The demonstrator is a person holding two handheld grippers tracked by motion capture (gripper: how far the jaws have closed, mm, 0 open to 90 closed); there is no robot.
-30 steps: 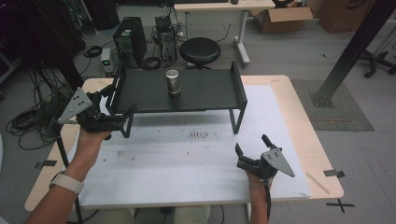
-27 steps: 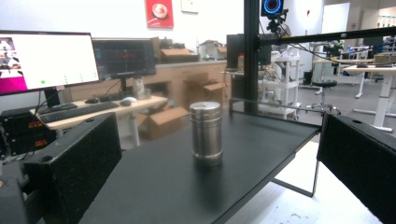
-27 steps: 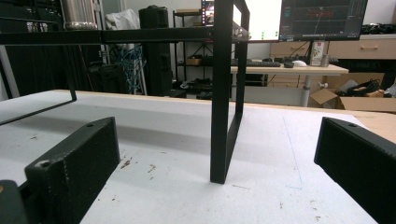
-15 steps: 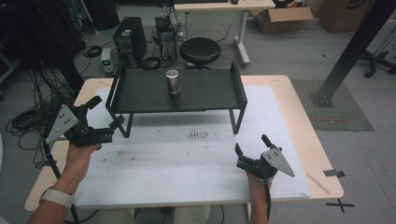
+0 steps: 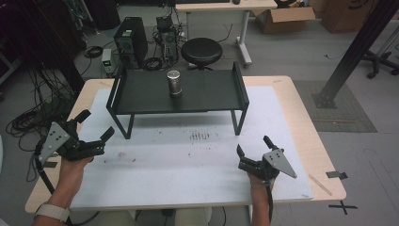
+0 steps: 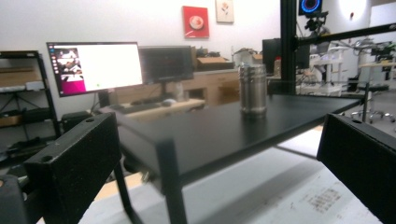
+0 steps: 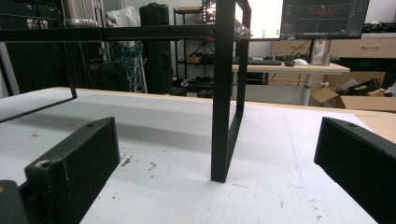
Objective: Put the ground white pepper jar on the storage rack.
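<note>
A steel cylinder can [image 5: 174, 83] stands upright on a black raised shelf [image 5: 141, 96] at the back of the table. In the left gripper view the can [image 6: 252, 88] rises from the shelf top [image 6: 201, 135]. My left gripper [image 5: 97, 126] is open near the table's left edge, in front of and left of the shelf, holding nothing. My right gripper [image 5: 253, 146] is open low over the white mat at the front right, also with nothing in it. In the right gripper view the shelf's leg [image 7: 225, 93] stands straight ahead between the jaws.
A white mat [image 5: 188, 155] covers most of the wooden table [image 5: 306, 122]. Behind the table are a black stool [image 5: 201, 52], a computer tower [image 5: 130, 40] and cables on the floor. A black metal post [image 5: 353, 52] rises at the right.
My left gripper has drawn back from the shelf's left end, moving left and toward the table's front. It stays open. The right gripper has not moved.
</note>
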